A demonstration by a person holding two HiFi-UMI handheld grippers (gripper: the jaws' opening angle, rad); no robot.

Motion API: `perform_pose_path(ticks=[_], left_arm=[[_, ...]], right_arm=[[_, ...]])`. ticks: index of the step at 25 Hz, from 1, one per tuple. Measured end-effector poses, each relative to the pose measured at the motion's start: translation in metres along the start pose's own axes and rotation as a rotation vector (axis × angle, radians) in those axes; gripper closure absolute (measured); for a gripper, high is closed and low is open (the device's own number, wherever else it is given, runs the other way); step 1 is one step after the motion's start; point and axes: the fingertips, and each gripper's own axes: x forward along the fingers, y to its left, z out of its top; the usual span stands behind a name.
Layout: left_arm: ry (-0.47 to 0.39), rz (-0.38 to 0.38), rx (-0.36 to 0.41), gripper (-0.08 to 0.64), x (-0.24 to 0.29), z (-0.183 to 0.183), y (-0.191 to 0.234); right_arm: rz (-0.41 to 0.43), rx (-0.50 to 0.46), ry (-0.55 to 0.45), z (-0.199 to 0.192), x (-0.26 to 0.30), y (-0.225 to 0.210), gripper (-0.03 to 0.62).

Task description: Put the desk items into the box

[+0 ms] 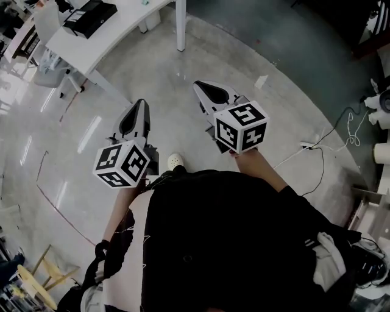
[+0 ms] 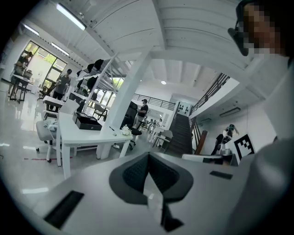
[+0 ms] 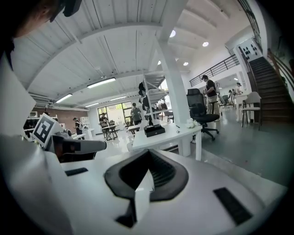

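Observation:
A white desk (image 1: 116,27) stands ahead at the upper left of the head view, with an open black box (image 1: 90,17) on it. Both gripper views show the same desk (image 2: 87,134) (image 3: 167,134) and box (image 2: 88,122) (image 3: 155,130) some way off, plus a small white crumpled item (image 2: 126,131) (image 3: 190,122) near the desk's end. My left gripper (image 1: 141,103) (image 2: 148,156) and right gripper (image 1: 201,85) (image 3: 148,152) are held side by side over the floor, short of the desk. Both are shut, with nothing between the jaws.
A white pillar (image 3: 177,92) rises by the desk. A black office chair (image 3: 202,110) and a grey chair (image 2: 43,131) stand near it. Cables (image 1: 329,140) trail over the floor at right. A staircase (image 2: 181,135) and several people are farther back.

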Motion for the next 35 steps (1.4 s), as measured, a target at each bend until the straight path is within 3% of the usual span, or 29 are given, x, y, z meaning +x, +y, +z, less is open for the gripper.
perform_pose_path(ticks=[12,20,27,35], left_arm=[[-0.02,-0.041,0.04,0.549,0.039,0.059,0.066],[-0.05,-0.082,0.038,0.549,0.057,0.084,0.081],[-0.018,-0.053,0.019,0.549,0.071,0.068,0.092],[-0.043,0.021,-0.008,0.549,0.102,0.085,0.13]], right_arm=[[-0.021,0.049,-0.053,0.043,0.077,0.002,0.586],[-0.029,0.038,-0.072,0.059,0.103,0.0,0.586],[-0.012,0.052,-0.023,0.046,0.12,-0.011,0.586],[0.081,0.036,0.003,0.058,0.186,-0.026,0.586]])
